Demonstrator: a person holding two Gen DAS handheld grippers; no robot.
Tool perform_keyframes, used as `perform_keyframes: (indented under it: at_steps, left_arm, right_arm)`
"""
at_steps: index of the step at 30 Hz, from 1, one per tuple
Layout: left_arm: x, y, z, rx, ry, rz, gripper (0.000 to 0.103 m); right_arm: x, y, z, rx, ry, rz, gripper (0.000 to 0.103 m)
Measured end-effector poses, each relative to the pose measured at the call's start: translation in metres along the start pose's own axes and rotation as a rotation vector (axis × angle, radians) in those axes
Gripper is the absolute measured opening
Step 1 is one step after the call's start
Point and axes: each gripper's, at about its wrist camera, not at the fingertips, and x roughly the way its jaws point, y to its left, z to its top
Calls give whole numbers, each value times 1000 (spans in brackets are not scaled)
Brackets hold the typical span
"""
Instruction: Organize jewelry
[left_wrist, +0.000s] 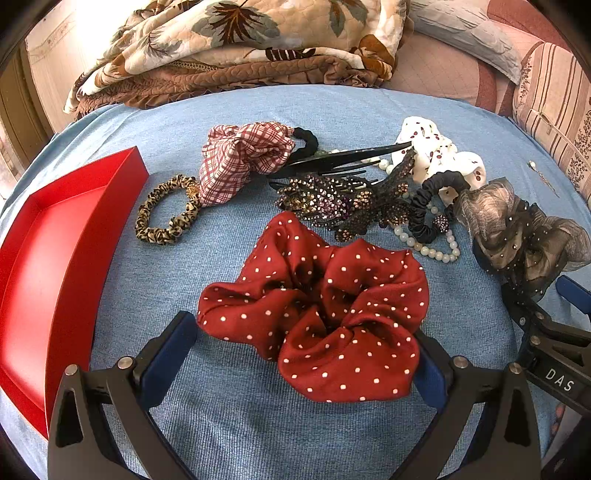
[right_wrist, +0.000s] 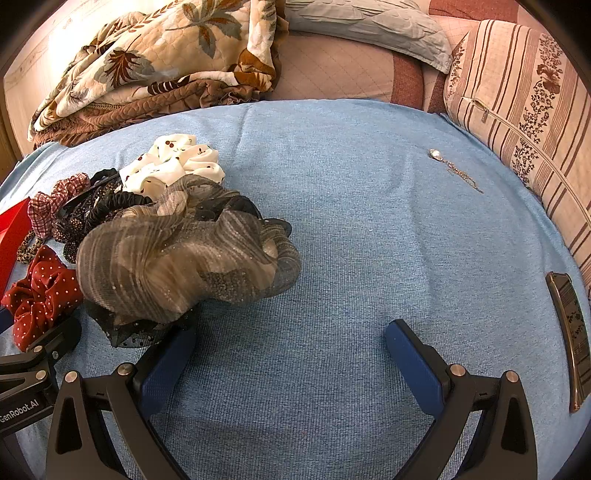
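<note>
Left wrist view: the left gripper (left_wrist: 306, 354) is spread wide, and the red dotted scrunchie (left_wrist: 317, 317) lies on the blue cloth (left_wrist: 229, 424) between its fingers, its near lobe against the right pad, the left pad just beside its edge; not clamped. A red tray (left_wrist: 55, 258) sits to the left. Beyond the scrunchie lie a leopard scrunchie (left_wrist: 166, 210), a plaid one (left_wrist: 240, 158), rhinestone clips (left_wrist: 340, 199), a white cherry-print scrunchie (left_wrist: 439, 155), a black one (left_wrist: 432, 206) and a bead string (left_wrist: 424, 247).

Right wrist view: the right gripper (right_wrist: 291, 350) is released too, with bare cloth between its pads. Its left finger touches the near edge of a grey organza bow (right_wrist: 177, 258). A small pendant chain (right_wrist: 454, 170) lies well apart, far right.
</note>
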Motion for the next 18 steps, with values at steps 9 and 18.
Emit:
perform_keyframes:
  at_steps: [9,18]
  left_arm:
    - [0,1,0,-2,1,-3,103]
    - [-6,7,-1,33,55,-33,103]
  right_arm:
    - [-3,-4,-1,18,14,28,103]
    - [-4,-6,-1,37,56,46,103]
